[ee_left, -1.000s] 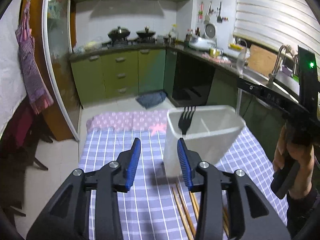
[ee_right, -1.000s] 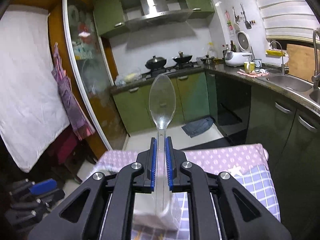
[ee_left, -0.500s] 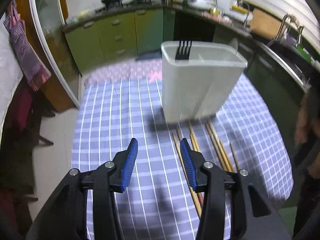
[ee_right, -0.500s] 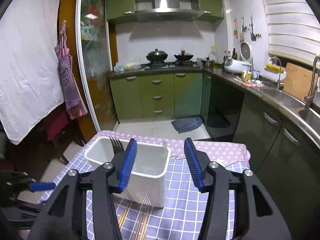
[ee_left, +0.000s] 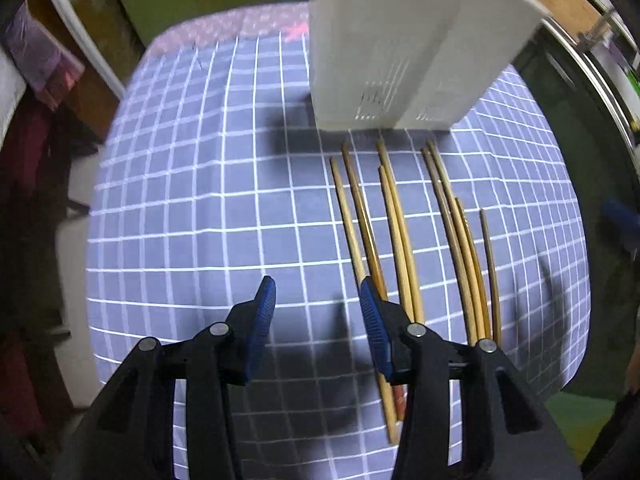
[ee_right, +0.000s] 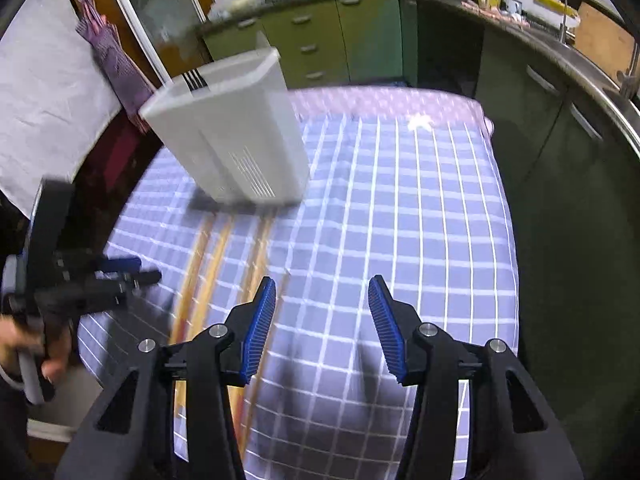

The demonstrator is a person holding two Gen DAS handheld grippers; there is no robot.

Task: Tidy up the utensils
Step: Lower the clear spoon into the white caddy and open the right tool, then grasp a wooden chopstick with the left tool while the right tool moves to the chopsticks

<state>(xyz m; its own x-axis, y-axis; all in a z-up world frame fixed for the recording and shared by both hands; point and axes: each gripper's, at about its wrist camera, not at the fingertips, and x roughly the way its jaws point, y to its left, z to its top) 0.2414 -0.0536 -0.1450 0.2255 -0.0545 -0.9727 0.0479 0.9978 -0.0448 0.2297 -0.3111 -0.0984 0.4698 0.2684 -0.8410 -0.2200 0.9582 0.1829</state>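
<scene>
I see my left gripper [ee_left: 318, 300] with jaws apart and empty, low centre of frame over the checked tablecloth [ee_left: 192, 200]; the chopsticks [ee_left: 400, 240] lie right of centre below the white utensil holder [ee_left: 400, 48]. My right gripper [ee_right: 322, 300] also gapes empty

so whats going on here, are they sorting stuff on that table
Yes, a person with hand-held tongs in each hand is tidying utensils into the white plastic holder on the checked tablecloth. A black fork already stands in it. Several wooden chopsticks lie loose on the cloth in front of the holder. Both the left tongs and the right tongs are open and empty, tipped down over the table, the left ones right by the chopsticks.
</scene>
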